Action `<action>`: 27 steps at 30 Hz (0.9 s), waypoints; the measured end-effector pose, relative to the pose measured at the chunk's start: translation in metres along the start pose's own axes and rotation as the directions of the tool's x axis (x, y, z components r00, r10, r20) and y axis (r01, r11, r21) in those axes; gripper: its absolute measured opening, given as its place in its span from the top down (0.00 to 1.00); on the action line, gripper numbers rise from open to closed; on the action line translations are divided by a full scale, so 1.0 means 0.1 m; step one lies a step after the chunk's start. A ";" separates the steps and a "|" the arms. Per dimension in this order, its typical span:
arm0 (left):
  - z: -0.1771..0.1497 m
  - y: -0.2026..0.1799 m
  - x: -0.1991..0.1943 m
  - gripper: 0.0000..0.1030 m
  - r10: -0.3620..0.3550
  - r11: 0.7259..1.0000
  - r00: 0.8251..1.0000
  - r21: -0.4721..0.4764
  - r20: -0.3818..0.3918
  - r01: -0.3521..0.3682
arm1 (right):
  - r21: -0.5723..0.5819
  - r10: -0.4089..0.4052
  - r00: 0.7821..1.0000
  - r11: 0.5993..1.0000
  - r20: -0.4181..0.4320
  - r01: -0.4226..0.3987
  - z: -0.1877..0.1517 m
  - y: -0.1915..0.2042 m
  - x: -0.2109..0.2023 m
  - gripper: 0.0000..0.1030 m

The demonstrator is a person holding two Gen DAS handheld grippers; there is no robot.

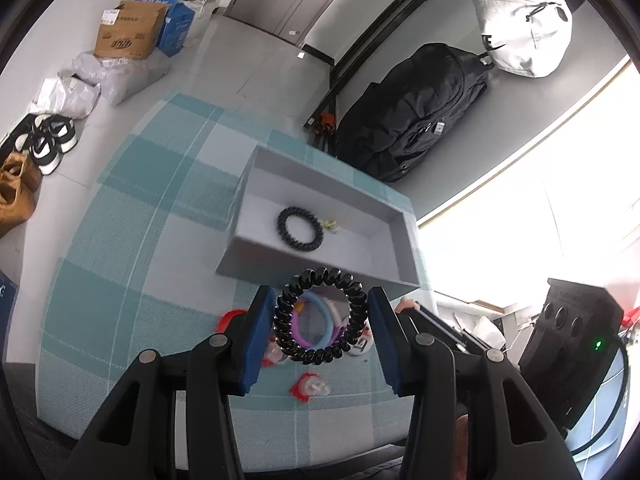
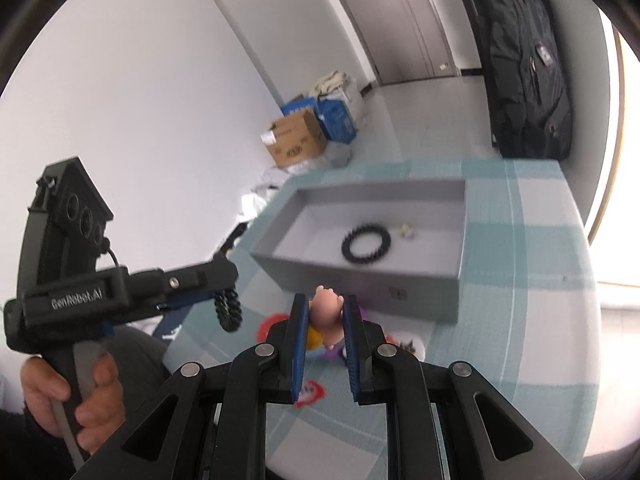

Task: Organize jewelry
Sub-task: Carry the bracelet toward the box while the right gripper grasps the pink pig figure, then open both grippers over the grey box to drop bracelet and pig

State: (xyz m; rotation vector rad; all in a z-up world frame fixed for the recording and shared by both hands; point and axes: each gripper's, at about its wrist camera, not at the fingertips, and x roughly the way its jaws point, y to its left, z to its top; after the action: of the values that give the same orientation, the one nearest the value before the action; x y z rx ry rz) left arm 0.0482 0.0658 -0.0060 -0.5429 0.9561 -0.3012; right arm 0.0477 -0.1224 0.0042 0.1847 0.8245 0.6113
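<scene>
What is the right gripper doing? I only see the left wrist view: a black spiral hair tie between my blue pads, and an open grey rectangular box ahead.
Observer: The right gripper is shut on a small pink plastic figure.
Operator: Where is it relative to the box?
Observer: It is in front of the near wall of the open grey rectangular box, above the checked teal tablecloth, not over the inside.
Operator: How does my tie look from that side?
Observer: The black spiral hair tie hangs edge-on from the tips of the left gripper, apparently short of the box's left corner.
</scene>
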 end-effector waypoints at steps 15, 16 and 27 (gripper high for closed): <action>0.44 -0.19 0.29 0.59 0.061 0.997 0.998 0.055 -0.011 -0.060 | -0.048 0.003 0.999 0.999 0.051 0.000 0.57 -0.11 0.08 0.84; 0.46 -0.19 0.33 0.59 0.070 0.996 0.997 0.058 -0.017 -0.069 | -0.051 0.004 0.999 0.999 0.052 -0.002 0.60 -0.13 0.10 0.84; 0.55 -0.11 0.63 0.59 0.086 0.991 0.996 0.107 -0.033 -0.082 | -0.024 -0.015 1.000 1.000 0.011 0.015 0.71 -0.41 0.45 0.84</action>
State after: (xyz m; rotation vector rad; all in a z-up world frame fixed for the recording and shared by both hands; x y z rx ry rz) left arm 0.1289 0.0438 -0.0182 -0.4003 0.9908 -0.2849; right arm 0.1407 -0.1243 0.0084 0.1594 0.8065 0.6055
